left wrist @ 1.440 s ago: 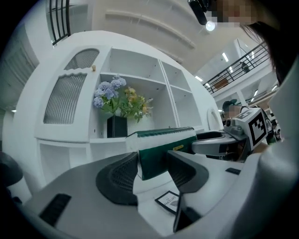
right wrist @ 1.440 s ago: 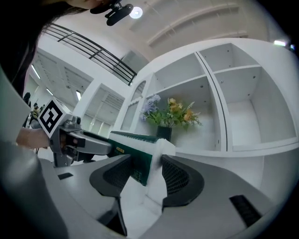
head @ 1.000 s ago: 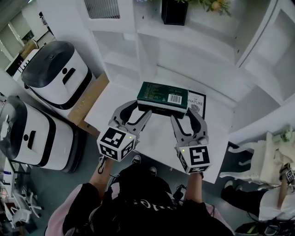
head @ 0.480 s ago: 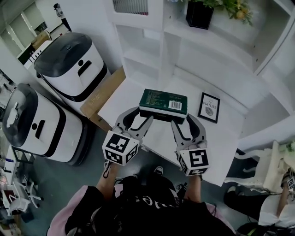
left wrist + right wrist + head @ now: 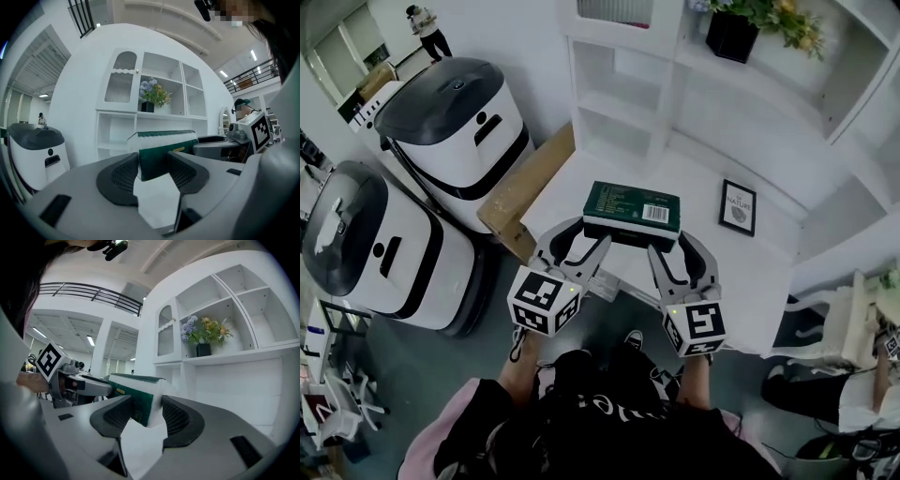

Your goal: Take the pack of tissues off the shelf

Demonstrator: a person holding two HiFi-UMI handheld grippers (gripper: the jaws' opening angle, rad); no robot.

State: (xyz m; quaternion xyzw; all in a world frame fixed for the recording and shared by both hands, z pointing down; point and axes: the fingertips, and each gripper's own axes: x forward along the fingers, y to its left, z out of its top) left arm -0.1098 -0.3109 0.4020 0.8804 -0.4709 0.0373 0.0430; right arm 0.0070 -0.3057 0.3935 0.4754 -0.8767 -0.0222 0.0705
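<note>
Two tools grip the green tissue pack [image 5: 632,212] from its ends: the left tool [image 5: 586,239] is clenched on the left end and the right tool [image 5: 673,246] on the right end, pads pressed against the wrapper in both gripper views. The pack is held level over the front of the white tabletop [image 5: 750,272], before the shelf [image 5: 623,112], left of a framed picture [image 5: 738,206] and apart from it.
</note>
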